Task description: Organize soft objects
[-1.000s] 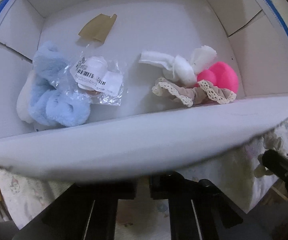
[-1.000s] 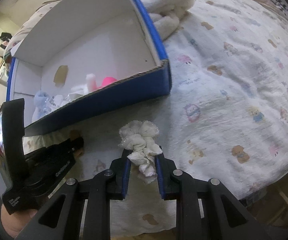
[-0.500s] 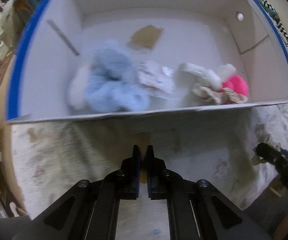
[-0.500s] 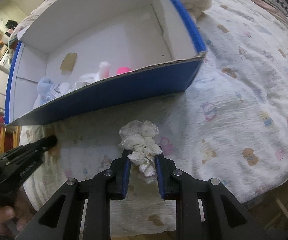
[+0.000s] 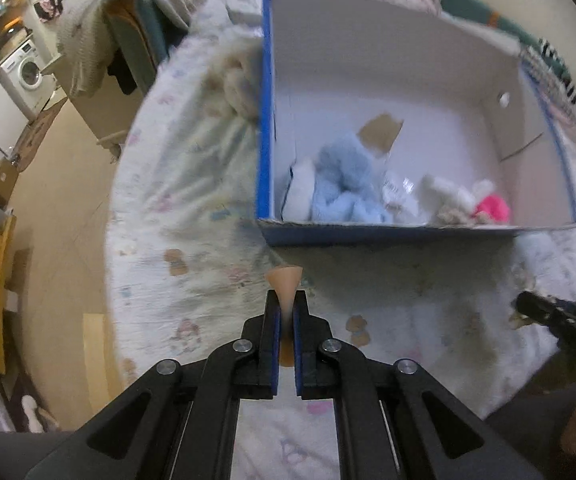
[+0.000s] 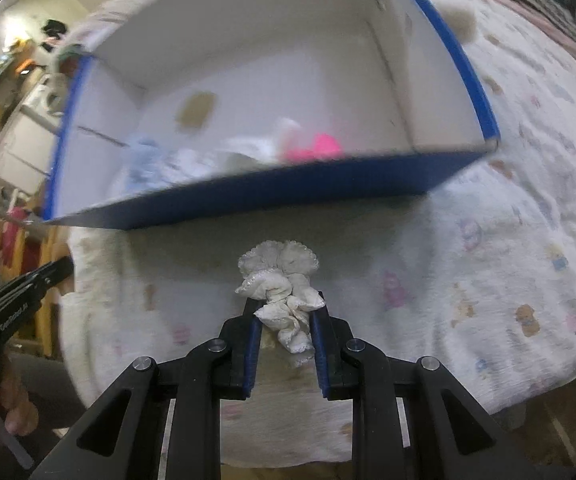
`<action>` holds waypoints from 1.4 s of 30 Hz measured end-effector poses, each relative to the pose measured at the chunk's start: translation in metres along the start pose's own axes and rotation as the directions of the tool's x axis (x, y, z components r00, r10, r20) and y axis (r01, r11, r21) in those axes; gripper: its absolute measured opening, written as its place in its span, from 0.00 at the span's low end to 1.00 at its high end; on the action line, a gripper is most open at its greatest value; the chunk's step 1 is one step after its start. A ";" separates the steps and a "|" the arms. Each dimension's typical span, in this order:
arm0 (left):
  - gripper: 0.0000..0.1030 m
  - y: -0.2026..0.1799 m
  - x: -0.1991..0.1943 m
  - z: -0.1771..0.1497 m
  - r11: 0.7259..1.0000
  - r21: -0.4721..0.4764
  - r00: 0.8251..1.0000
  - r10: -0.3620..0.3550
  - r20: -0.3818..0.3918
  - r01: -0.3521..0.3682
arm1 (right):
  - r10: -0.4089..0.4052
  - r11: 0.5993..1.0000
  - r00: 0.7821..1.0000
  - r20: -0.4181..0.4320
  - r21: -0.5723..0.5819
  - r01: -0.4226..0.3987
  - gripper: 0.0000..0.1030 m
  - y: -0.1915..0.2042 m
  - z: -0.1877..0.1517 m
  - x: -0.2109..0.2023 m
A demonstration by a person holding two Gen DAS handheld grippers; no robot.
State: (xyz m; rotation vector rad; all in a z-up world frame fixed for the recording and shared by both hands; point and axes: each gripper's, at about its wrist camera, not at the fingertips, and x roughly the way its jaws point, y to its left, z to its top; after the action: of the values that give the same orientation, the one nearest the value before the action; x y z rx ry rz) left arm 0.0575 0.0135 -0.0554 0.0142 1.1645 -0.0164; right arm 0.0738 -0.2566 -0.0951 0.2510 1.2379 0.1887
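A blue box with a white inside (image 5: 266, 128) (image 6: 367, 184) stands on the printed bedspread. It holds a light blue fluffy item (image 5: 343, 184), a plastic packet (image 5: 397, 192), white and lace-trimmed soft pieces (image 5: 447, 200) and a pink item (image 5: 491, 208) (image 6: 315, 148). My left gripper (image 5: 284, 300) is shut on a thin peach-coloured piece (image 5: 284, 278) in front of the box. My right gripper (image 6: 286, 308) is shut on a white lace scrunchie (image 6: 278, 280), held above the bedspread near the box's front wall.
The bedspread (image 6: 507, 240) covers a table whose edge drops off at the left (image 5: 116, 240). A cream fluffy item (image 5: 236, 80) lies left of the box. A washing machine (image 5: 28, 76) and a chair with draped clothes (image 5: 128, 28) stand beyond.
My left gripper has pulled back and up from the box, so the whole box and the room now show. The right gripper has moved a little closer to the box, still holding the scrunchie.
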 end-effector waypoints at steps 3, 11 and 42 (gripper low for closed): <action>0.05 -0.010 -0.020 0.005 0.999 -0.010 0.998 -0.037 0.042 0.037 | 0.059 0.998 0.998 0.037 -0.016 -0.059 0.24 0.012 0.002 -0.023; 0.05 -0.018 -0.074 0.048 0.988 -0.030 0.976 -0.144 0.162 0.150 | 0.179 0.984 0.966 0.187 -0.044 -0.173 0.24 0.032 0.033 -0.074; 0.06 -0.098 0.076 0.108 0.993 0.037 0.993 -0.115 -0.014 0.116 | 0.061 0.996 0.998 0.030 0.063 -0.062 0.24 0.014 0.102 0.043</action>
State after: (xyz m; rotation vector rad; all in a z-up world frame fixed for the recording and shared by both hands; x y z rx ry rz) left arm 0.1845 -0.0871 -0.0832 -0.0198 1.1753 -0.1407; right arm 0.1837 -0.2401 -0.0991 0.3463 1.2104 0.1982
